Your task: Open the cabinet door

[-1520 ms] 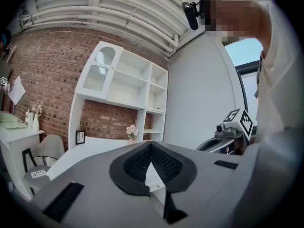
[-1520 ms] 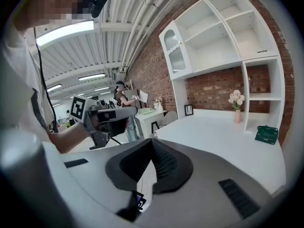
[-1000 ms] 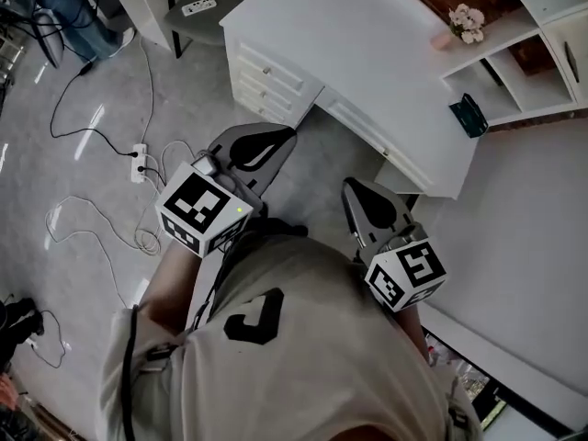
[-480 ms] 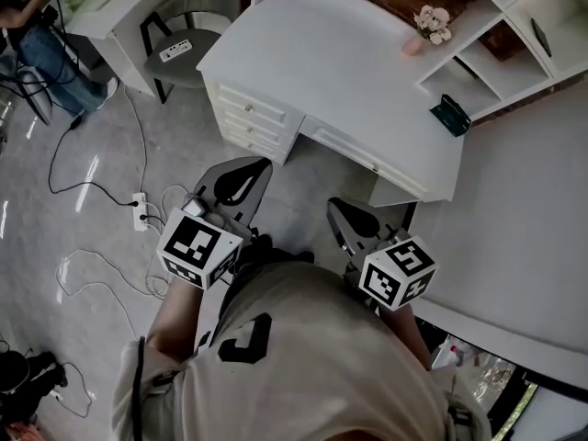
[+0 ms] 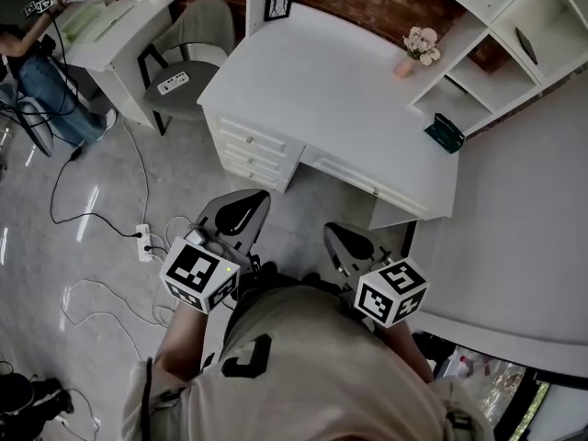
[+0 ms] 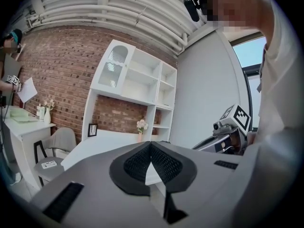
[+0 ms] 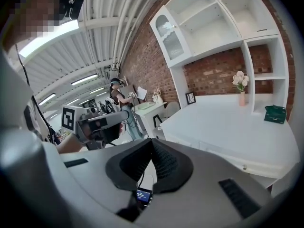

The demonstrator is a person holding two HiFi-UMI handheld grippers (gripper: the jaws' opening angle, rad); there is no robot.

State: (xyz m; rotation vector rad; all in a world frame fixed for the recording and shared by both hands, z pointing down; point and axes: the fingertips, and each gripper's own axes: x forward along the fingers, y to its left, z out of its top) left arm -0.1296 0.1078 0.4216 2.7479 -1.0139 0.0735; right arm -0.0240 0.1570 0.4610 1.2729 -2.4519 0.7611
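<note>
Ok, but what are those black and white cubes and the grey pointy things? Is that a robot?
No robot here. A person holds two grey pinching tools: the left gripper and the right gripper. The patterned cubes are part of them. The top-down picture comes from a camera on the person's head. The other two come from little cameras riding on each tool, looking along its jaws. Both tools are pinched shut and hold nothing. Ahead stands a white desk with a vase of flowers and a picture frame on it.
</note>
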